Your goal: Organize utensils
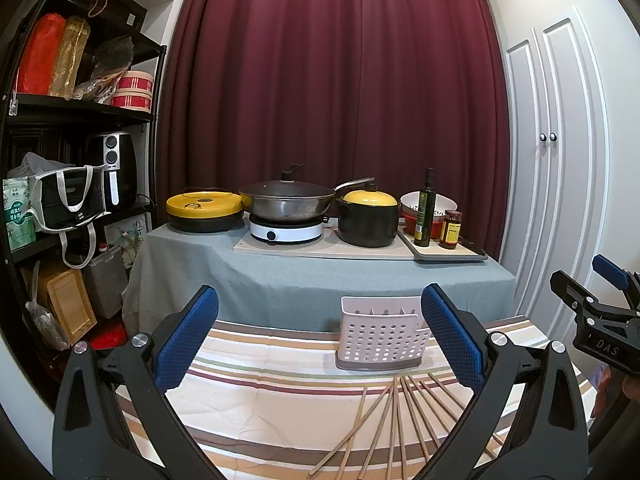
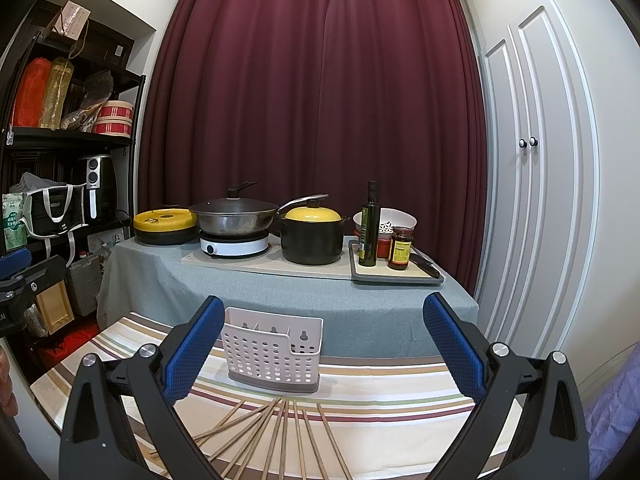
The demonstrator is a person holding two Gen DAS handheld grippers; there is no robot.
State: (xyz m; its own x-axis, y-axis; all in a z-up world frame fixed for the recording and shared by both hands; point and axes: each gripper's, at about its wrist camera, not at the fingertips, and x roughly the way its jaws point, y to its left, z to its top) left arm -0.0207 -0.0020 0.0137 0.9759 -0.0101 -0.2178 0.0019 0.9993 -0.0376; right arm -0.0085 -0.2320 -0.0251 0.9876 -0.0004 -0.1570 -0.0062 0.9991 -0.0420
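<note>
Several wooden chopsticks (image 1: 394,424) (image 2: 276,436) lie fanned out on the striped tablecloth (image 1: 260,384) (image 2: 400,408). Just behind them stands a white perforated utensil holder (image 1: 380,336) (image 2: 274,354) with dividers, and nothing shows inside it. My left gripper (image 1: 320,336) is open above the cloth, to the left of the chopsticks, nothing between its blue pads (image 1: 188,336). My right gripper (image 2: 322,344) is open too, hovering over the chopsticks with the holder near its left pad (image 2: 192,356). The right gripper also shows at the right edge of the left wrist view.
Behind the striped table is a grey-clothed table (image 1: 280,276) with a yellow-lidded pan (image 1: 204,204), a wok on a white cooker (image 1: 286,232), a black pot (image 1: 368,220), an oil bottle (image 1: 426,208) and a jar (image 1: 450,230). Black shelves (image 1: 80,108) stand left, white cabinet doors (image 1: 560,160) right.
</note>
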